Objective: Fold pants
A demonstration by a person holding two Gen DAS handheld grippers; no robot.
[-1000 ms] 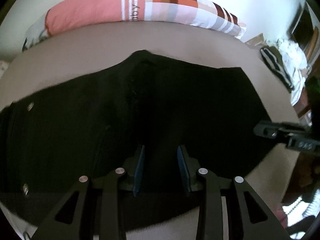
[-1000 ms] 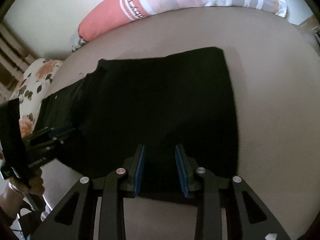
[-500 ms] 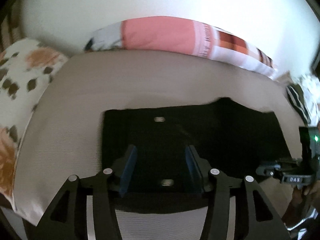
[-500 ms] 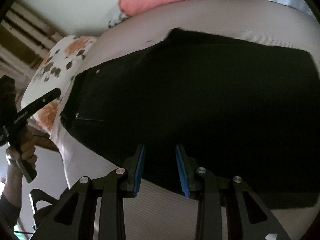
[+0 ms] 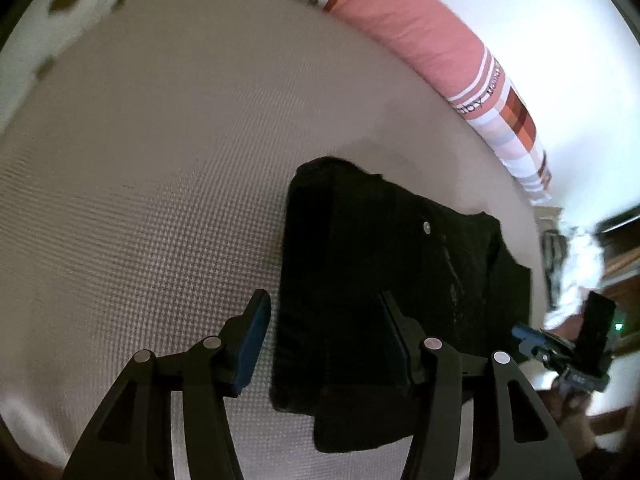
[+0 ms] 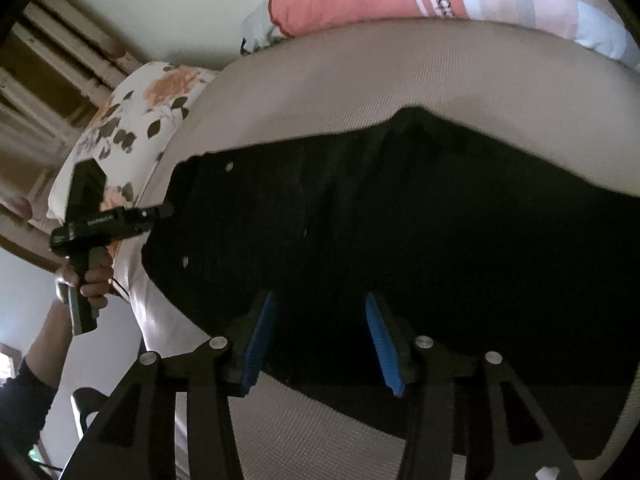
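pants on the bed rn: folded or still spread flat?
Folded, partly at least. The black pants lie as a compact block on the bed, with a lower layer showing at the near edge. Fold count: cannot tell.

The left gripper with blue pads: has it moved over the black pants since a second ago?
Yes. The left gripper has slid from the middle of the black pants toward their waistband edge, one finger now over the bare beige bedcover.

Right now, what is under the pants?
The pants lie flat on the beige waffle-textured bed cover, which shows on every side of them. Anything beneath the dark cloth itself is covered and cannot be seen.
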